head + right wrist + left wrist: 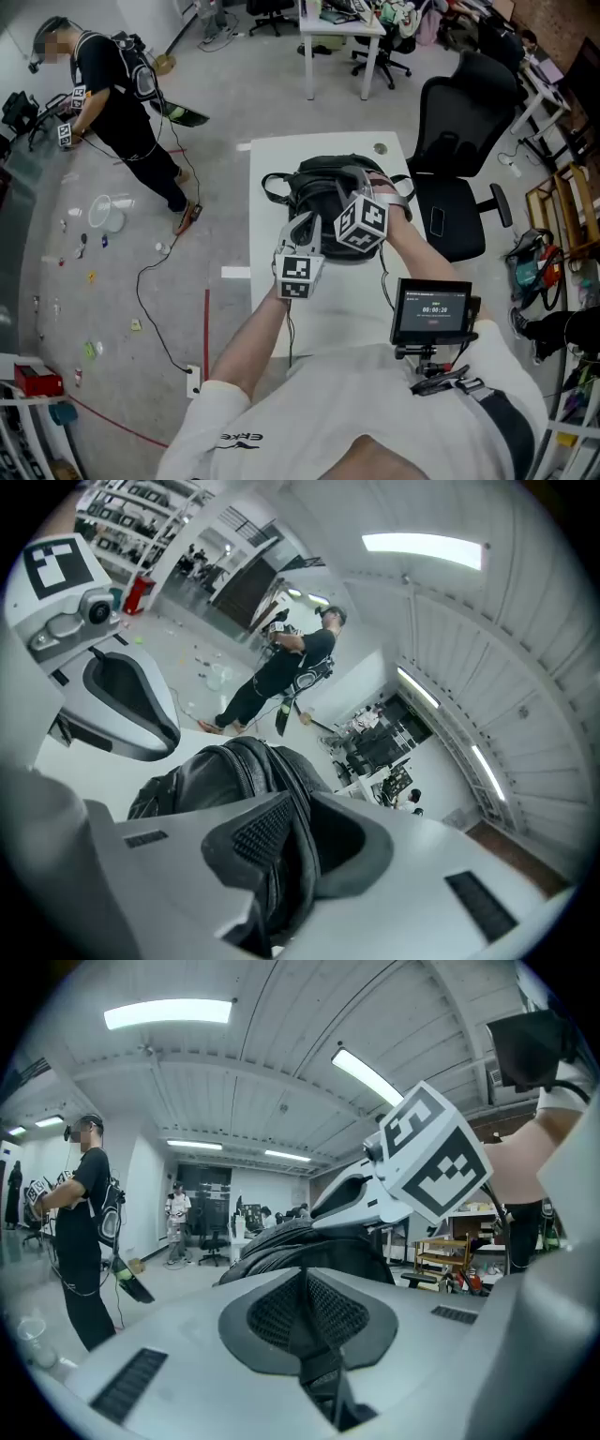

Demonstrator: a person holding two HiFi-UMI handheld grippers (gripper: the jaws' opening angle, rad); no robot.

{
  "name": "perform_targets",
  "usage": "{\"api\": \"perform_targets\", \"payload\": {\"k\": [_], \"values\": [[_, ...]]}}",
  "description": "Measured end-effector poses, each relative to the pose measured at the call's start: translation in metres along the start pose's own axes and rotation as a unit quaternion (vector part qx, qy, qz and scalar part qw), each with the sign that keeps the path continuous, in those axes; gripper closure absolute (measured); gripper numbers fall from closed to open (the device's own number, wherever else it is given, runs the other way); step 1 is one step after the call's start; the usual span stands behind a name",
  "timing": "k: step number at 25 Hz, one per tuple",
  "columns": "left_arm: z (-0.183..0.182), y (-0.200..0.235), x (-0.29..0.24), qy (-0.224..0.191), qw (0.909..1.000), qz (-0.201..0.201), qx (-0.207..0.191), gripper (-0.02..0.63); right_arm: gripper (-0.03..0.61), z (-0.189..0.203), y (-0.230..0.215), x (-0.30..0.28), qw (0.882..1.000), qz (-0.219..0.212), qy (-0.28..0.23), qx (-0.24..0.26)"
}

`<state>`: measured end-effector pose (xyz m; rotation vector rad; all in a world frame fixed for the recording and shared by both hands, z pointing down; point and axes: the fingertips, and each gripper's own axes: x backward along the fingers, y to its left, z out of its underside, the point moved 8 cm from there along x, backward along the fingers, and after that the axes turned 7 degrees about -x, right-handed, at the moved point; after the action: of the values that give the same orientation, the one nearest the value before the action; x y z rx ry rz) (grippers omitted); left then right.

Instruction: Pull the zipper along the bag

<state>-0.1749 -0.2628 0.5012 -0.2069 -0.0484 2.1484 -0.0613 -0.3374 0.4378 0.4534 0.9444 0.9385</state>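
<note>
Two hand-held tools work at the black fabric backpack (pixel 323 192), which lies on the white rectangular surface (pixel 272 164) in the centre of the head view. The left gripper (pixel 305 1312) has its jaws pressed together on a thin black strip (pixel 321 1377) that runs down between the ribbed pads. I judge it to be a zipper pull or a narrow strap, though the view does not settle which. The right gripper (pixel 292 850) is clamped on a thick fold of black bag fabric (pixel 298 883), its jaws kept slightly apart by the bulk. One hold probably anchors the bag so that the other can draw the zipper without dragging the whole backpack across the surface. The slider itself cannot be made out.
</note>
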Motion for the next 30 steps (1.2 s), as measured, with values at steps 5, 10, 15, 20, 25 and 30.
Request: {"api": "perform_targets", "payload": {"k": [5, 10, 15, 20, 25, 30], "values": [[-0.011, -0.014, 0.005, -0.010, 0.9993, -0.033, 0.013, 0.609, 0.531, 0.029, -0.009, 0.037, 0.989, 0.010, -0.067, -0.128], [-0.022, -0.029, 0.011, -0.023, 0.9971, -0.068, 0.025, 0.609, 0.531, 0.059, -0.012, 0.076, 0.963, 0.008, -0.130, -0.237], [-0.035, -0.052, 0.013, -0.031, 0.9944, -0.092, 0.040, 0.609, 0.532, 0.089, -0.014, 0.113, 0.934, -0.007, -0.165, -0.316], [-0.041, -0.086, 0.016, -0.035, 0.9924, -0.108, 0.047, 0.610, 0.532, 0.123, -0.011, 0.145, 0.918, -0.021, -0.178, -0.354], [-0.045, -0.123, 0.011, -0.033, 0.9908, -0.123, 0.047, 0.611, 0.534, 0.159, -0.015, 0.170, 0.908, -0.029, -0.193, -0.371], [-0.041, -0.156, 0.021, -0.015, 0.9912, -0.125, 0.039, 0.612, 0.549, 0.189, -0.004, 0.196, 0.893, -0.047, -0.194, -0.403]]}}
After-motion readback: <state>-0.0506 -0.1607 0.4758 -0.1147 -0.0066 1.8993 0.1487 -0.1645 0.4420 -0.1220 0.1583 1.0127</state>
